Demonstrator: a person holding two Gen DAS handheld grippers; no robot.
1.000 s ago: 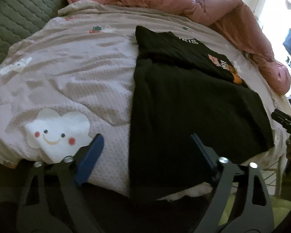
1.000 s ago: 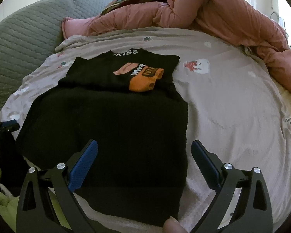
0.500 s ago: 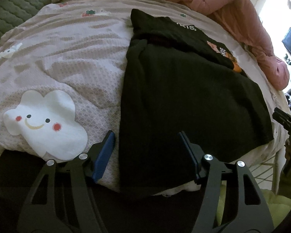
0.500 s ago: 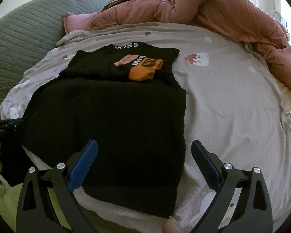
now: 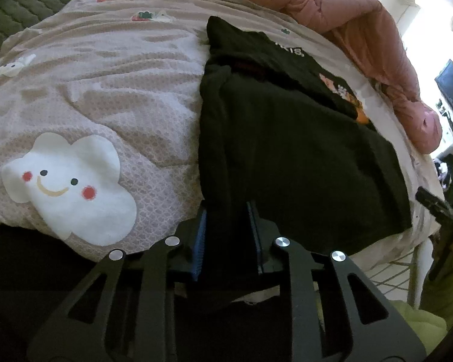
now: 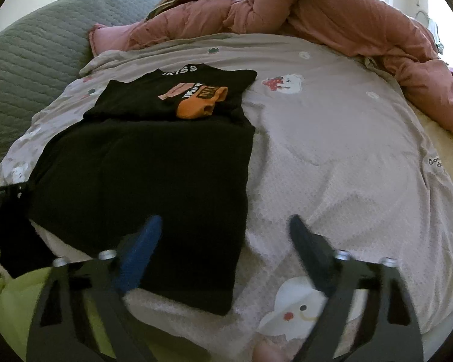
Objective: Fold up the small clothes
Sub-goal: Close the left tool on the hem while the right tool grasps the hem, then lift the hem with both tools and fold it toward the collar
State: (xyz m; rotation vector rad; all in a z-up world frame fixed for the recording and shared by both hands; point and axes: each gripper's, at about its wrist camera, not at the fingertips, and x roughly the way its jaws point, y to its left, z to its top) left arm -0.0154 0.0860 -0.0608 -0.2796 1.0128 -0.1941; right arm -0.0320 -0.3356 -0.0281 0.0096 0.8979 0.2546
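A black garment (image 6: 154,181) lies flat on the bed, a broad dark rectangle with its near edge at the mattress edge. Beyond it, overlapped at the near side, sits a folded black t-shirt (image 6: 178,93) with white lettering and an orange print.

Left gripper (image 5: 228,211): its jaws have just been closing, and the blue pad and the black one now pinch the garment's near left corner, cloth bunched between them. Right gripper (image 6: 226,226): its jaws have just been narrowing too, yet they stand apart, straddling the garment's near right corner, with nothing pressed between the pads.

The left wrist view shows the garment's left edge rolled into a thick seam, and a white smiling cloud patch (image 5: 69,187) on the quilt (image 5: 105,90). The right wrist view alone reads the t-shirt's print head-on and takes in the grey quilted headboard (image 6: 36,48).

The quilt is beige, waffle-textured and wrinkled. A puffy pink duvet (image 6: 332,9) is heaped along the far side. The garment looks matte and soft.
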